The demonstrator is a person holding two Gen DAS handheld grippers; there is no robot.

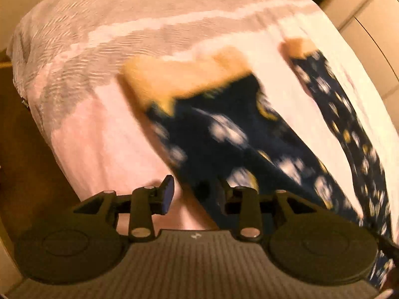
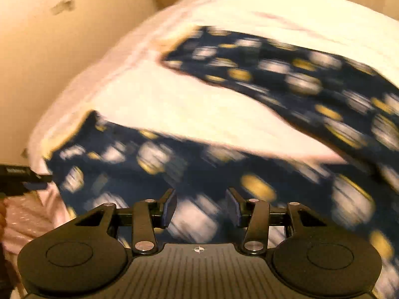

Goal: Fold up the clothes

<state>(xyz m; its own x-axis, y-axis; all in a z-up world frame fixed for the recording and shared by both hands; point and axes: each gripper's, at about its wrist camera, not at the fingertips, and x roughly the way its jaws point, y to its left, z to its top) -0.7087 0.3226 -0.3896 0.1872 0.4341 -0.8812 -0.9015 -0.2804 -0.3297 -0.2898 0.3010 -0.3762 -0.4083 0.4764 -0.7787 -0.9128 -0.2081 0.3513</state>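
Observation:
Navy pyjama trousers (image 1: 224, 137) printed with white and yellow shapes lie spread on the bed, both legs ending in yellow cuffs (image 1: 187, 77). In the left wrist view, my left gripper (image 1: 195, 194) hovers open over the edge of the nearer leg, with nothing pinched between its pads. The second leg (image 1: 336, 114) runs along the right. In the right wrist view, my right gripper (image 2: 202, 209) stands open just above the nearer leg (image 2: 149, 174), and its jaws hold nothing. The other leg (image 2: 274, 74) lies further back. Both views are motion-blurred.
The bed is covered by a pale pink sheet (image 1: 104, 129) with a ribbed grey-pink blanket (image 1: 99, 25) at its far end. Cream cupboard doors (image 1: 369, 32) stand to the right. A beige wall (image 2: 49, 49) and a dark object (image 2: 12, 177) sit at the left.

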